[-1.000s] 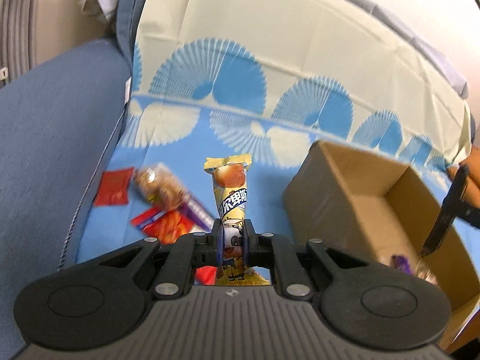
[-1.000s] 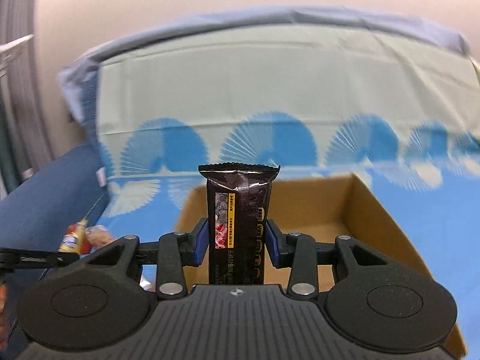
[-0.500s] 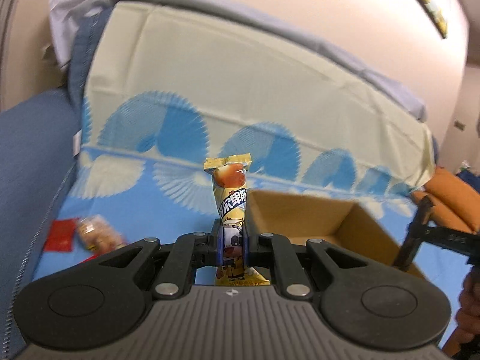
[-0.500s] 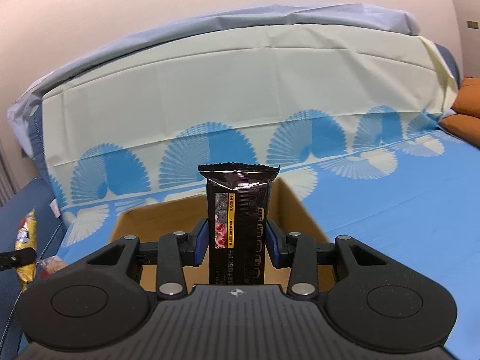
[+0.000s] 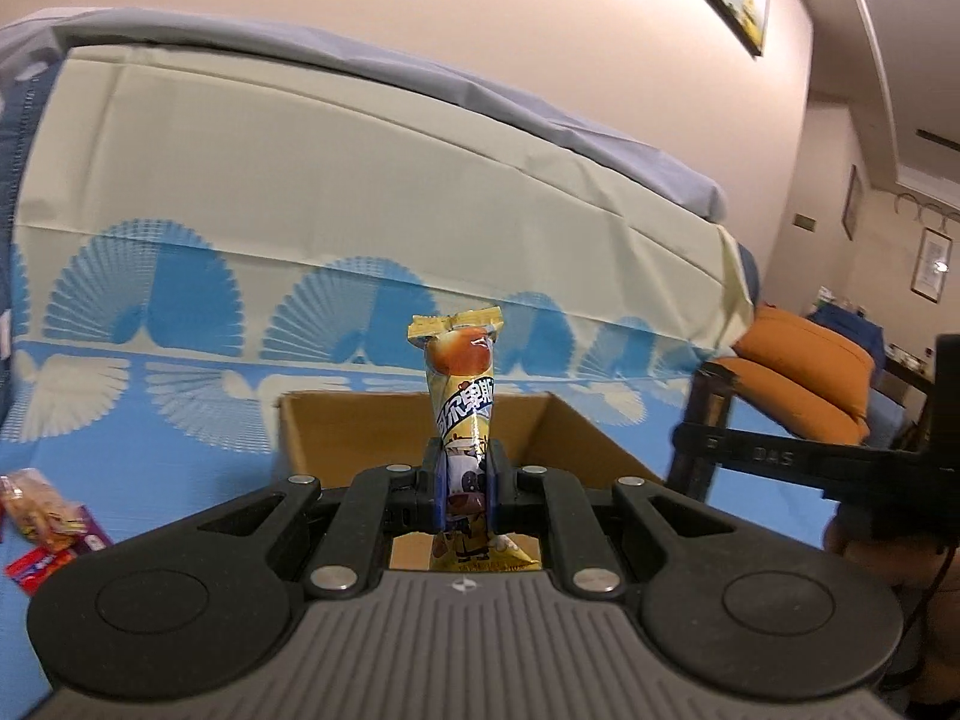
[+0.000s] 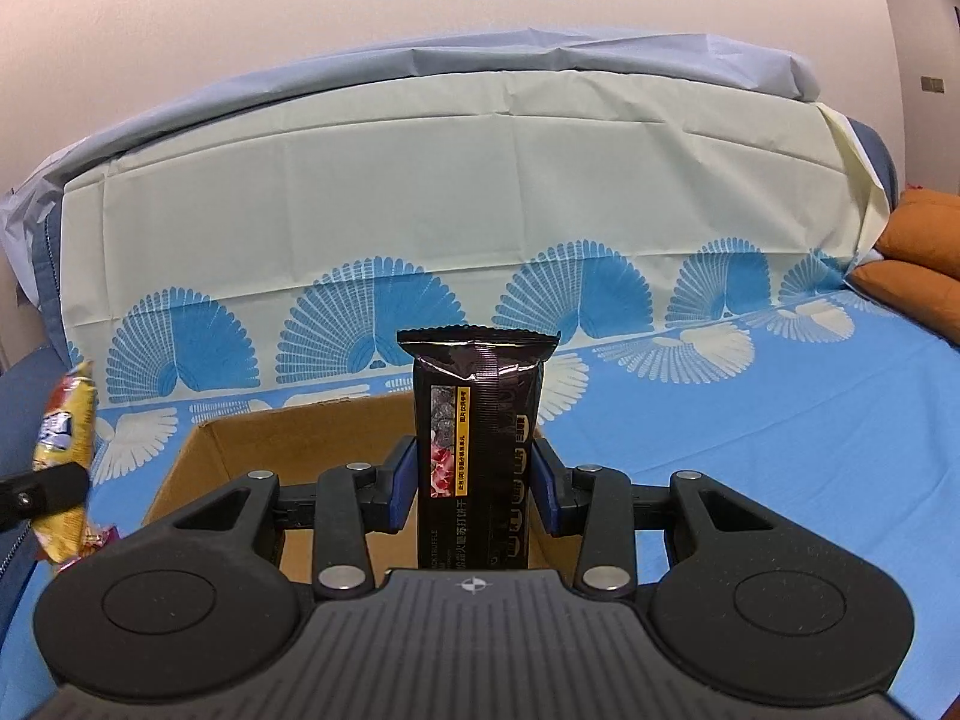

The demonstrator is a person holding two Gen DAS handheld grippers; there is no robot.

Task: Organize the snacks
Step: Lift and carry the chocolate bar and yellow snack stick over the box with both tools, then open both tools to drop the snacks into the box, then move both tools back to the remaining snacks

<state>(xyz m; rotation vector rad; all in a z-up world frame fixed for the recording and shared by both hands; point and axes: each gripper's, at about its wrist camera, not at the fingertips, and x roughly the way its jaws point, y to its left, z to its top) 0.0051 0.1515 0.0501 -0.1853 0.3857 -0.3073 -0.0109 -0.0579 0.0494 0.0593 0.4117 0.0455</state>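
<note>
My left gripper (image 5: 463,483) is shut on a yellow snack packet (image 5: 462,384) and holds it upright above the near edge of an open cardboard box (image 5: 360,420). My right gripper (image 6: 477,480) is shut on a black snack packet (image 6: 480,414), also upright, over the same box (image 6: 240,450). The yellow packet also shows at the left edge of the right wrist view (image 6: 63,468). The right gripper shows as a dark shape at the right of the left wrist view (image 5: 798,456). The box's inside is mostly hidden.
The box stands on a blue and cream fan-patterned cloth (image 6: 750,420) over a sofa. Loose snack packets (image 5: 42,522) lie on the cloth left of the box. Orange cushions (image 5: 804,372) lie at the right.
Both grippers have tilted up and swung toward the box, each still holding its packet. The left view now faces the box straight on; the loose snacks slid to its left edge.
</note>
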